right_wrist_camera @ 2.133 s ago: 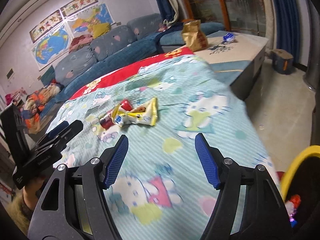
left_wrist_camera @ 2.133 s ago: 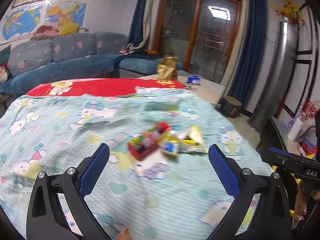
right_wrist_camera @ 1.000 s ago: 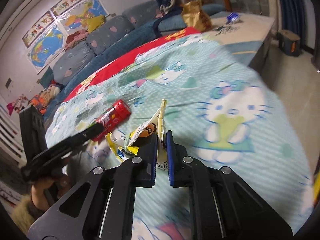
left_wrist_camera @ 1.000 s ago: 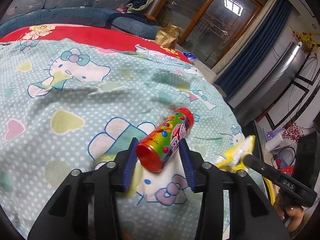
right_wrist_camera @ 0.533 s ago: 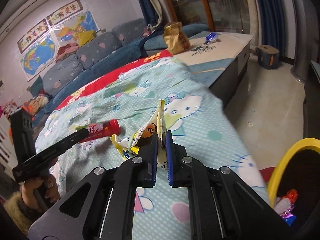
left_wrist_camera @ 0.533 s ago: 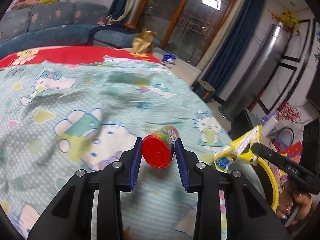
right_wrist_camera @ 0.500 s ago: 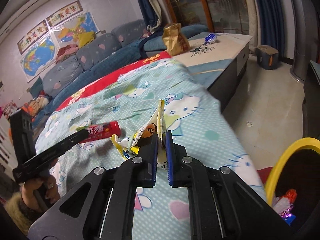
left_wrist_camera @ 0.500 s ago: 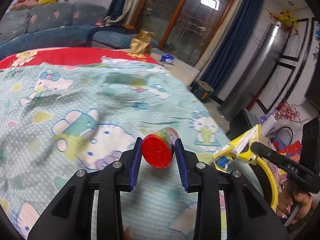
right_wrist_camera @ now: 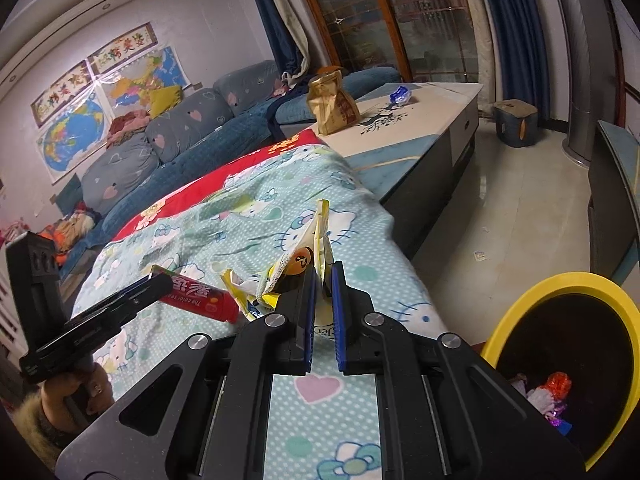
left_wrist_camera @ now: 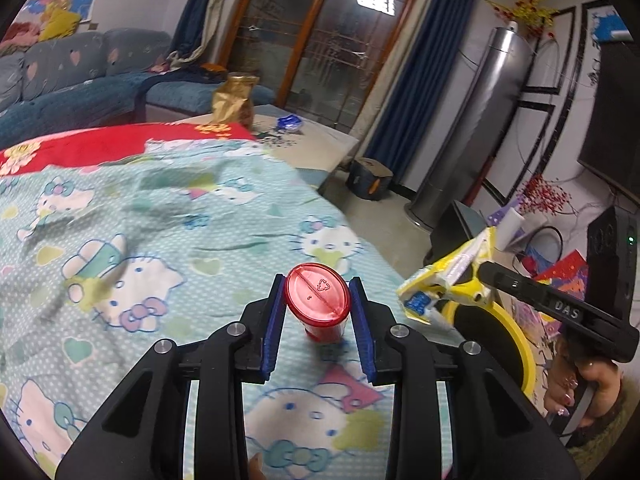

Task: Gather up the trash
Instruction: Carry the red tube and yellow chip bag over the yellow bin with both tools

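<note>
My left gripper is shut on a red candy tube, its red end cap facing the camera, held above the Hello Kitty blanket. The tube also shows in the right wrist view. My right gripper is shut on a crumpled yellow snack wrapper, held above the blanket's edge; the wrapper also shows in the left wrist view. A yellow-rimmed black trash bin with some trash inside stands on the floor at the lower right, and shows in the left wrist view behind the wrapper.
A low table beyond the blanket carries a gold bag and a blue wrapper. A sofa runs along the back. A dark stool and a tall silver appliance stand on the floor.
Both grippers, holding their items, have moved right toward the blanket's edge and the bin. The tube now points its cap more squarely at the left camera.
</note>
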`<state>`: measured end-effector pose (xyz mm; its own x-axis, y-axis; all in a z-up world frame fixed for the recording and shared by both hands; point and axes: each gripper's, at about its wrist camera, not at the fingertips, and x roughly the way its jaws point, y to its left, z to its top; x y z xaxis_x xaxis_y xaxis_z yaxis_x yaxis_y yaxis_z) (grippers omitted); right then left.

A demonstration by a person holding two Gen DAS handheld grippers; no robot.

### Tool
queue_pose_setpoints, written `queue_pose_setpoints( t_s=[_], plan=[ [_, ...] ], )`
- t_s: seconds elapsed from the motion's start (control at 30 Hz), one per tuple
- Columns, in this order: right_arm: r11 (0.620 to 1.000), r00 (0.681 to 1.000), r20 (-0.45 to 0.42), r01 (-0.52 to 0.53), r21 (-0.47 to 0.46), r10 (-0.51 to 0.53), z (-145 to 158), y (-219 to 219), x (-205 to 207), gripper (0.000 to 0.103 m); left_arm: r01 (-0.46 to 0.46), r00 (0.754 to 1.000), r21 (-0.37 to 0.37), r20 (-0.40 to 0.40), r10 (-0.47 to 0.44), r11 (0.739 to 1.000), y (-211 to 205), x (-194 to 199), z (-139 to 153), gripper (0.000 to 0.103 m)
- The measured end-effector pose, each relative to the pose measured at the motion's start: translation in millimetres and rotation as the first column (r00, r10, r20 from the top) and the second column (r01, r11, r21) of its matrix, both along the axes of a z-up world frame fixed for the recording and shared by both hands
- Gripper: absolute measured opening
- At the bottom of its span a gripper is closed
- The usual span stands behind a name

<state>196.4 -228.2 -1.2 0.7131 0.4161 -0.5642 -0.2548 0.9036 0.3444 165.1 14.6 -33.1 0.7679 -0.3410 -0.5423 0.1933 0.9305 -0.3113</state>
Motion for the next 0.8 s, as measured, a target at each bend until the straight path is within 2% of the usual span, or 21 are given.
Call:
queue_pose_setpoints(
  t_s=[0.4,0.8],
  plan=[
    [0.998,0.998,0.015,0.058,-0.01,-0.058,1.8,-33.6,-16.5,0.005,0.119,0.992,0.025,0.031,-0.119,0.993,-53.4,-17.0,14.6,0.03],
    [0.988,0.988,-0.001,0.152,0.011,-0.152,-4.4,-76.9,-26.6,0.005,0.191,0.979,0.05,0.063,-0.194,0.98,-93.4,-32.3,26.9,0.03]
  ],
)
